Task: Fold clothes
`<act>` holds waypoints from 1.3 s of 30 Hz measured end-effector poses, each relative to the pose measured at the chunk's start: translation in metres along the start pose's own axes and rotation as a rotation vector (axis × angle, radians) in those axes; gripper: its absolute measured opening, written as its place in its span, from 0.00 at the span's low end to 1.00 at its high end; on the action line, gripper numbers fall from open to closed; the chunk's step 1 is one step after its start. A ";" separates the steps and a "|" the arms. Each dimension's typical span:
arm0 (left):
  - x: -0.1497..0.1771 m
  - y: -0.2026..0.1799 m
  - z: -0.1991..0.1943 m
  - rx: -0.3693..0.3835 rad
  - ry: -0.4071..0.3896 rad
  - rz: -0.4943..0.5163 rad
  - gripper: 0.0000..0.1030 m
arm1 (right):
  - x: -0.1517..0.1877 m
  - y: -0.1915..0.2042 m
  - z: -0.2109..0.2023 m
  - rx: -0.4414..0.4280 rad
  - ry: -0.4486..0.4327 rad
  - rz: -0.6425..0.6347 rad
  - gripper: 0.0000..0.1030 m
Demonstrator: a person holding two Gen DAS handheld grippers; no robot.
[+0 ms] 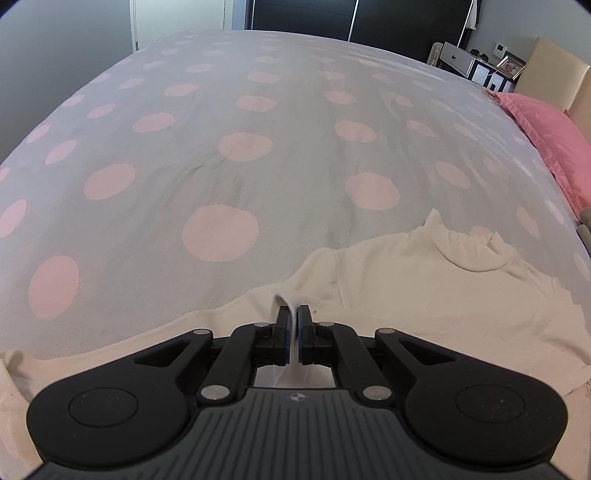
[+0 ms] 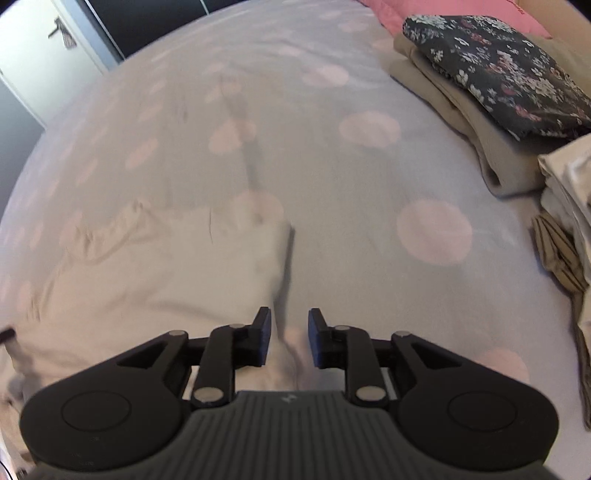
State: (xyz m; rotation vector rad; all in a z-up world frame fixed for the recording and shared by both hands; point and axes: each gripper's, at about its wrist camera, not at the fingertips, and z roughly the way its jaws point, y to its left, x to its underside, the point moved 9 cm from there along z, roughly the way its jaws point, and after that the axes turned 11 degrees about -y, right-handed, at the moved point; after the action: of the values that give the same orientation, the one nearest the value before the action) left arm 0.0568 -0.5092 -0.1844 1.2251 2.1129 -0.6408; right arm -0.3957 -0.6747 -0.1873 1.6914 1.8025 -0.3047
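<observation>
Because a fold needs a held edge, the left gripper (image 1: 294,325) pinches the cream turtleneck top (image 1: 424,288), spread at 6 o'clock on the bed (image 1: 221,110); the right gripper (image 2: 290,338) fingers stand parted, empty.

No readable text

Neither wrist view carries a legible word, label, brand or number; a small emblem on each gripper body is too small to make out.

Location: home bedroom | Evidence: bed with dotted cover (image 1: 258,166); pink pillow (image 1: 550,136); dark wardrobe doors (image 1: 303,14); folded clothes stack (image 2: 491,85)
</observation>
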 end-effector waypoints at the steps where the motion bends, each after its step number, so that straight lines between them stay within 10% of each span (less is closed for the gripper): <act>1: 0.000 0.000 0.000 -0.001 0.001 0.003 0.00 | -0.006 0.000 0.005 -0.009 -0.015 0.014 0.24; 11: 0.001 0.001 0.001 0.007 0.018 0.010 0.00 | -0.036 0.002 0.076 -0.046 -0.030 0.172 0.35; 13: 0.001 0.002 0.002 0.010 0.015 0.008 0.00 | -0.032 0.004 0.081 -0.077 0.003 0.191 0.07; 20: 0.001 0.002 0.005 -0.003 -0.011 0.029 0.00 | -0.063 0.015 0.053 -0.001 -0.246 -0.031 0.04; 31: 0.007 0.002 0.005 0.015 0.024 0.012 0.02 | -0.036 -0.005 0.045 -0.006 -0.093 -0.059 0.15; 39: 0.018 -0.003 -0.001 0.032 0.065 0.003 0.29 | 0.029 0.015 0.016 -0.146 0.073 -0.104 0.12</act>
State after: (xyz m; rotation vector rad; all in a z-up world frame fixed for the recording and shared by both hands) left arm 0.0466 -0.4998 -0.1965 1.2826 2.1609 -0.6431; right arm -0.3754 -0.6583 -0.2128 1.5282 1.9213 -0.1530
